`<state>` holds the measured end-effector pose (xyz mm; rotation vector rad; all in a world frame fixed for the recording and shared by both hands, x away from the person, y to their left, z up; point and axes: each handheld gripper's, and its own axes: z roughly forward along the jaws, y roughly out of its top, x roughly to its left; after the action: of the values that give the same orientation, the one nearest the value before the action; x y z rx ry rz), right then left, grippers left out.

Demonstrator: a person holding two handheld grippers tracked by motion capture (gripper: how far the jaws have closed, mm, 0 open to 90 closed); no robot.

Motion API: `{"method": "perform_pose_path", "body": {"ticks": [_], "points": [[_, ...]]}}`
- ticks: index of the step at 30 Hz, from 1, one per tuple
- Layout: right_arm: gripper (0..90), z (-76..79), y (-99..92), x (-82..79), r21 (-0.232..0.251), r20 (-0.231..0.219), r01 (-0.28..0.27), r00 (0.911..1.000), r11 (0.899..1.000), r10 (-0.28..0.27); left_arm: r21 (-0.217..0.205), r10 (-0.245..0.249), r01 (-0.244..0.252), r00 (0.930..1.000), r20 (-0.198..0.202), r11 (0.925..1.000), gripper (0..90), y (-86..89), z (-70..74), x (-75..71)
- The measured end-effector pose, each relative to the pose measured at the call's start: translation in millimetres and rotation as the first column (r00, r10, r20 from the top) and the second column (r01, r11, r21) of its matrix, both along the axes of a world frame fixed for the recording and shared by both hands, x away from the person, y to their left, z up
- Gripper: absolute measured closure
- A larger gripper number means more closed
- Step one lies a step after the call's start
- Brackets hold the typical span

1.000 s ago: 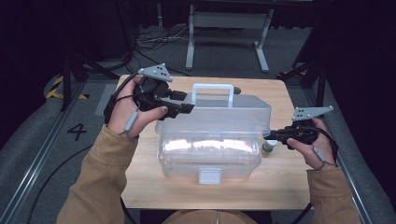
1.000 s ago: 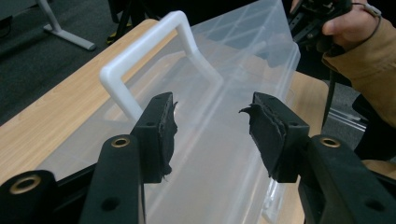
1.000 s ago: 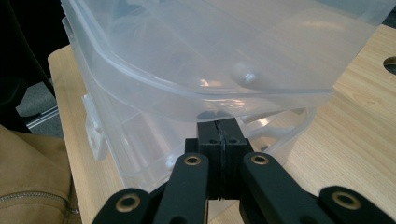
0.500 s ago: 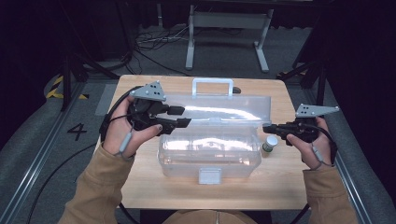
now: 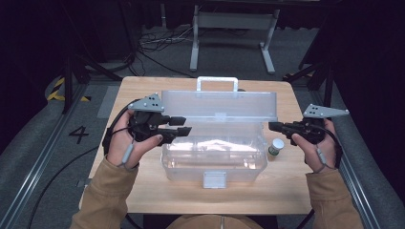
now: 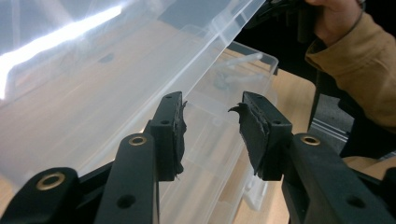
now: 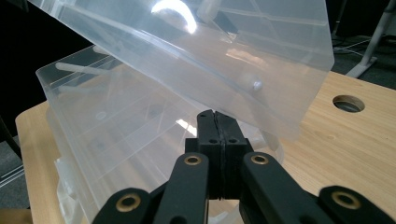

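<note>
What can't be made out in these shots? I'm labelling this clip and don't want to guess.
- Clear box: contents, high view; glare on its bottom washes them out.
- Small white jar: label too small to read, high view; the box wall hides its foot.
- Right gripper: whether its shut fingers touch the lid; right gripper view, contact hidden behind the fingers.
- Left gripper: its fingers' lower halves are cut off by the bottom edge, left gripper view.

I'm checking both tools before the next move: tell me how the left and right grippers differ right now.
The left gripper has its fingers apart and they have just been closing; the right gripper has its fingers pressed shut on nothing. The left sits at the clear box's lid; the right stays beside the box, near the small jar. Both are black and hand-held.
</note>
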<state>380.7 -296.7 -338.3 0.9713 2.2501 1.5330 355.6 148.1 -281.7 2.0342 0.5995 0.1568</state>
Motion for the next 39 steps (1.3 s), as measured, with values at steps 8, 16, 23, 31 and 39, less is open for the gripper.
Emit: {"method": "perform_pose_path", "body": {"ticks": [8, 16, 23, 31, 39], "points": [[90.0, 0.0, 0.6, 1.1, 0.015, 0.003, 0.018, 0.9998, 1.000, -0.018, 0.011, 0.043, -0.043, 0.9987, -0.026, 0.9990, 67.4, 3.9, -19.1, 4.6], [90.0, -0.4, 1.7, 1.4, 0.015, 0.007, 0.020, 0.9998, 1.000, -0.020, 0.036, 0.118, -0.118, 0.9931, 0.001, 0.9924, 75.5, 9.1, -37.1, 17.3], [90.0, -0.9, 1.8, 1.2, 0.017, 0.010, 0.022, 0.9997, 1.000, -0.023, 0.041, 0.157, -0.156, 0.9874, -0.020, 0.9869, 84.9, 15.3, -46.0, 22.4], [90.0, -1.5, 3.0, 1.6, 0.015, 0.011, 0.024, 0.9997, 1.000, -0.024, 0.011, 0.206, -0.206, 0.9777, -0.038, 0.9785, 89.7, 24.8, -53.6, 27.7], [90.0, -2.0, 3.4, 1.2, 0.014, 0.012, 0.023, 0.9997, 1.000, -0.023, -0.049, 0.239, -0.239, 0.9711, -0.002, 0.9699, 89.9, 31.7, -53.9, 30.3]]}}
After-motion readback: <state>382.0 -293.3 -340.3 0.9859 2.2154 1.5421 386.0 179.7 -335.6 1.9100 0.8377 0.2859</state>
